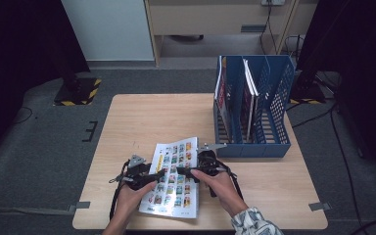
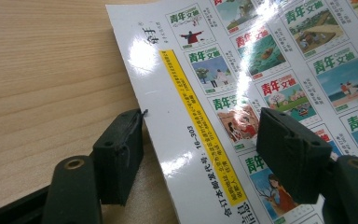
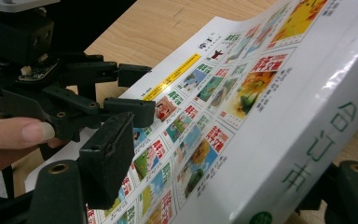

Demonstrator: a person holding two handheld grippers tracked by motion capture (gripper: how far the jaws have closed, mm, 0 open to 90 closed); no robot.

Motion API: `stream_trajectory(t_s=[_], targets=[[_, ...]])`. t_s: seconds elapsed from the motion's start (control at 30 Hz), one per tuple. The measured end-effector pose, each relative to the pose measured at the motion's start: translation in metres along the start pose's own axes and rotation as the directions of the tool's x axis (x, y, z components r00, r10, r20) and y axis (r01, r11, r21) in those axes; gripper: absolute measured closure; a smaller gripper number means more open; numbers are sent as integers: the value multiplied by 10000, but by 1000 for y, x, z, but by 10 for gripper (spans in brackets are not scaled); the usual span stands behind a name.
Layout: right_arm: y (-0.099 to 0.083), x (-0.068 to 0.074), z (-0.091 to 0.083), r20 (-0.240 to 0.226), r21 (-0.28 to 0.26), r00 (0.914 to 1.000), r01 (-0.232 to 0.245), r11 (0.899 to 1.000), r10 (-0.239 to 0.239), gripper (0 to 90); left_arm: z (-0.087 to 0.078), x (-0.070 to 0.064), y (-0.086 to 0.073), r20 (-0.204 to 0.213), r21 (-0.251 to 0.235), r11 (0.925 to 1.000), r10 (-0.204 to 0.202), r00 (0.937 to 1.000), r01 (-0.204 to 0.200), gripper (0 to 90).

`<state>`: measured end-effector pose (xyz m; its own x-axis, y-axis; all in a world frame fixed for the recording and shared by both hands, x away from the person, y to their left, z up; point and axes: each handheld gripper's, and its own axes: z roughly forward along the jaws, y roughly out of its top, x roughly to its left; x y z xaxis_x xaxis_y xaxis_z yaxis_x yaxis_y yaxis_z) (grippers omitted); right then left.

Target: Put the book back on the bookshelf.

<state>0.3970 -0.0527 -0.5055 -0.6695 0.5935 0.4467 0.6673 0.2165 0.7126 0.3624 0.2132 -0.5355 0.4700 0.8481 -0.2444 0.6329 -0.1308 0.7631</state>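
I see the magazine point(image 1: 174, 178) lying flat near the front edge of the worktop point(image 1: 142, 117), its cover of small picture tiles facing up. Its long axis runs from the near edge toward the far edge, leaning a little to the right as it goes away from me, so the far short end points roughly toward the blue file rack point(image 1: 274, 112). That rack stands at the far right of the worktop, well apart from the magazine, and already carries 2 or 3 upright volumes in its slots. My left tongs point(image 1: 152, 175) sit at the magazine's left long edge; in the left gripper view point(image 2: 200, 154) the 2 jaws stand apart, 1 on the bare wood just beside the edge and 1 above the printed cover, with the yellow strip between them, so they are spread and not clamped on anything. My right tongs point(image 1: 185, 172) come in from the right side, over the cover; in the right gripper view point(image 3: 214, 186) the thick white spine with green characters lies between the 2 jaws, 1 jaw above the cover and the other beside the spine. I cannot tell whether those jaws press on the magazine or only bracket it.
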Motion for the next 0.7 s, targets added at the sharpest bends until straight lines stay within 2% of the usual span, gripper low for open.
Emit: stream_trajectory(t_s=[0.07,0.4,0.7], targets=[[1,0,0,61,-34,10000,-22,10000,23,324,0,0,0,-5,-2,10000,-9,10000,9,308],[11,6,7,49,86,9998,-218,9997,218,327,0,1,0,39,26,9999,-112,9999,112,304],[18,9,18,67,249,9996,-282,9993,281,372,0,1,0,98,21,9999,-143,9998,142,304]])
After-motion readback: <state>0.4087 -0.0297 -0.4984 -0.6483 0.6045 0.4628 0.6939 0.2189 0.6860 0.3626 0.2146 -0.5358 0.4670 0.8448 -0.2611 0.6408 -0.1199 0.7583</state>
